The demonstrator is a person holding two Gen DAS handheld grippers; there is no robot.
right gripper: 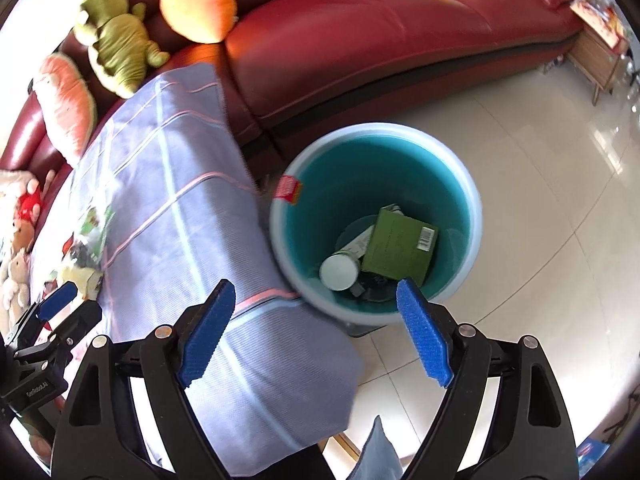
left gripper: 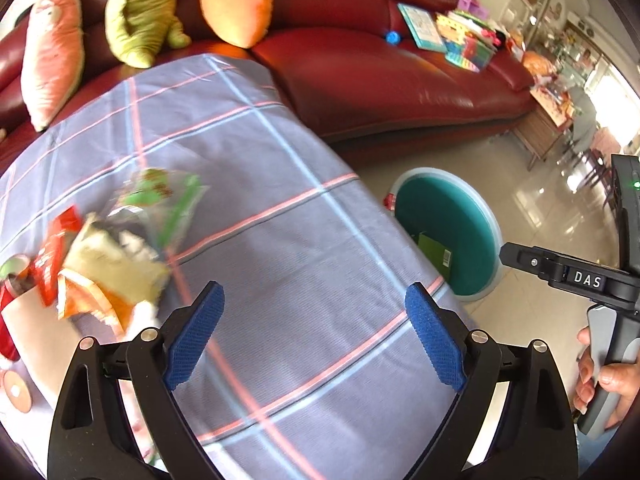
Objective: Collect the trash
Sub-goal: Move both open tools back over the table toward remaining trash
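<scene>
A pile of trash [left gripper: 108, 256] with red, orange, yellow and green wrappers lies on the plaid tablecloth [left gripper: 280, 240] at the left; it also shows in the right wrist view [right gripper: 86, 248]. My left gripper [left gripper: 314, 336] is open and empty above the cloth, to the right of the pile. A teal bin [right gripper: 376, 220] stands on the floor beside the table and holds a green box [right gripper: 400, 246] and a can [right gripper: 339, 271]. My right gripper [right gripper: 316, 332] is open and empty above the bin's near rim. The bin also shows in the left wrist view [left gripper: 448, 232].
A red sofa [right gripper: 380, 40] with plush toys [right gripper: 116, 44] and books [left gripper: 448, 32] runs behind the table. Shiny tiled floor [right gripper: 540, 200] lies to the right of the bin. A wooden side table [left gripper: 544, 132] stands far right.
</scene>
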